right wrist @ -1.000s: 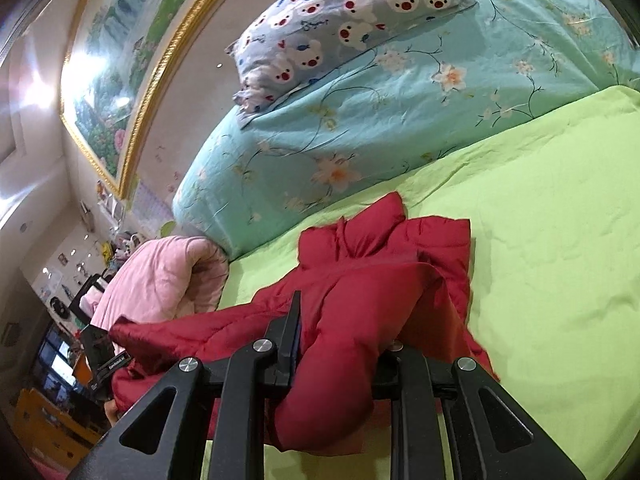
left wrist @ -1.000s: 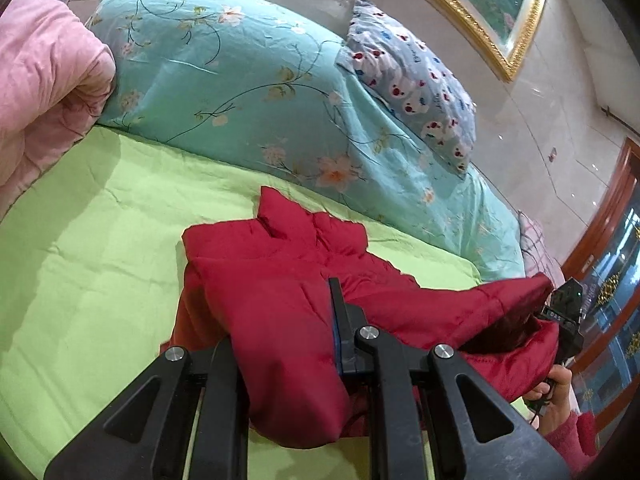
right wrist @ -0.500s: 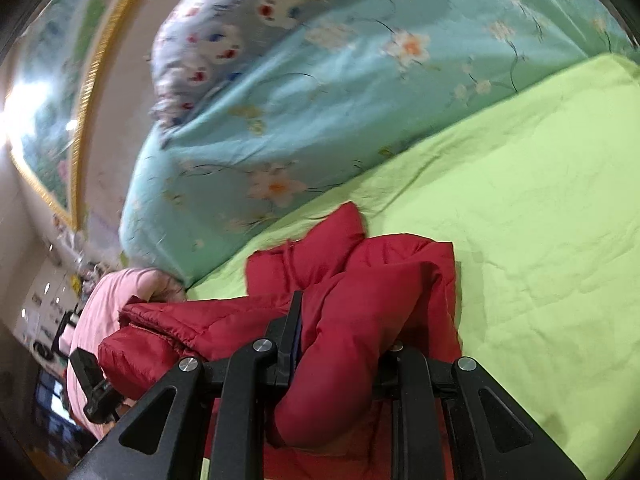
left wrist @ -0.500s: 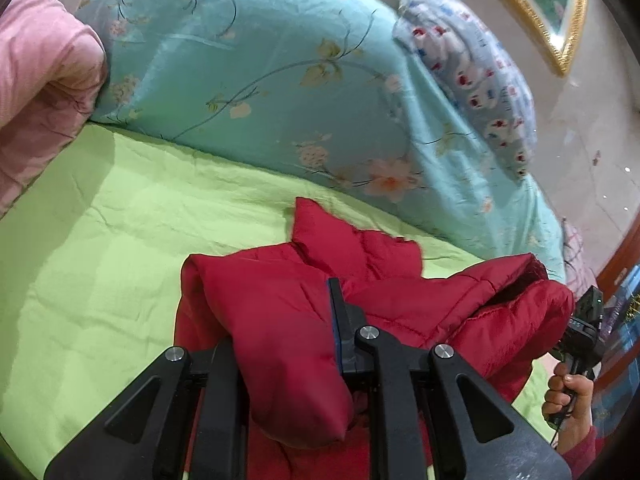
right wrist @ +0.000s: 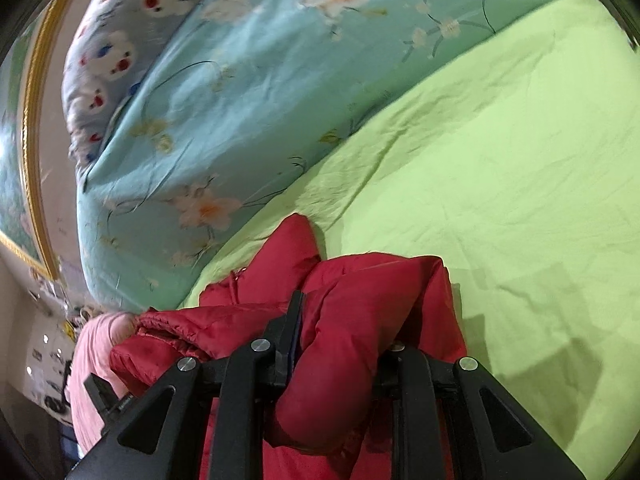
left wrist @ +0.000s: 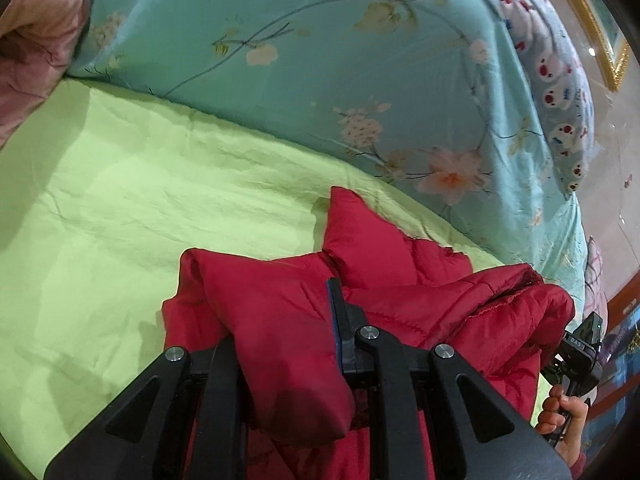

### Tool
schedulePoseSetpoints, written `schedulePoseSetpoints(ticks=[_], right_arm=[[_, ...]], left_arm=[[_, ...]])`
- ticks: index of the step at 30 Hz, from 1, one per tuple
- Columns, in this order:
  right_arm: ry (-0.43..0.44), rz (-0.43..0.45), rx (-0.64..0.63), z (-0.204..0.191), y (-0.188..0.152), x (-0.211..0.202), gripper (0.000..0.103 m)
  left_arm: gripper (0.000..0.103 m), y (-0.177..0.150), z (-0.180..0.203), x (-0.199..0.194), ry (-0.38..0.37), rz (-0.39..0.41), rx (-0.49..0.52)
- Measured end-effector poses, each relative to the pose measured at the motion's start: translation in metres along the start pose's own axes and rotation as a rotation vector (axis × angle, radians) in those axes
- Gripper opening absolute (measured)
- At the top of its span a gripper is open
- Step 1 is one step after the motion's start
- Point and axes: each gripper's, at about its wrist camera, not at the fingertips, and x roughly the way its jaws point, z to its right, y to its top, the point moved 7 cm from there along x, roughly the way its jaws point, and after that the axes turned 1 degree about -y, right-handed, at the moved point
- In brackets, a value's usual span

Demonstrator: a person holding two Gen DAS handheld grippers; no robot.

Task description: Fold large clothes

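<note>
A red padded jacket (left wrist: 400,264) lies bunched on the lime-green bed sheet (left wrist: 140,208). My left gripper (left wrist: 280,312) is shut on a thick fold of the red padded jacket, which bulges between the fingers and hides the left one. In the right wrist view the same jacket (right wrist: 360,292) is pinched by my right gripper (right wrist: 344,320), shut on another thick fold. A pointed corner of the jacket (right wrist: 292,240) rests on the sheet (right wrist: 500,200) toward the pillows. The right gripper (left wrist: 580,348) also shows at the far right of the left wrist view, held by a hand (left wrist: 564,420).
A teal floral pillow (left wrist: 320,60) runs along the head of the bed, with a blue bear-print pillow (left wrist: 552,80) on top. A pink quilt (left wrist: 36,48) is piled at the left. A gold picture frame (right wrist: 36,120) hangs behind.
Both grippers have moved toward the pillows and lower, carrying the jacket folds. The jacket now lies more doubled over itself, and the pillows fill more of both views.
</note>
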Motion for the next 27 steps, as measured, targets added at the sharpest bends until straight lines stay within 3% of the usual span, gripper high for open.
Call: schedulePoseSetpoints(ticks=[8,18,23,27], right_arm=[[-0.001,0.012,0.042,0.011,0.008,0.030,0.022],[0.028,0.011,0.058,0.014,0.013,0.042,0.022],[0.033,0.018,0.066,0.013,0.013,0.045,0.021],[0.003,0.036,0.062,0.013,0.014,0.045,0.021]], left_arm=[[0.017,0.003,-0.010,0.027,0.030,-0.017,-0.017],[0.021,0.006,-0.017,0.007,-0.067,-0.065,-0.013],[0.031,0.005,-0.005,-0.025,-0.062,-0.035,0.062],[0.046,0.003,0.001,-0.052,-0.017,0.024,0.082]])
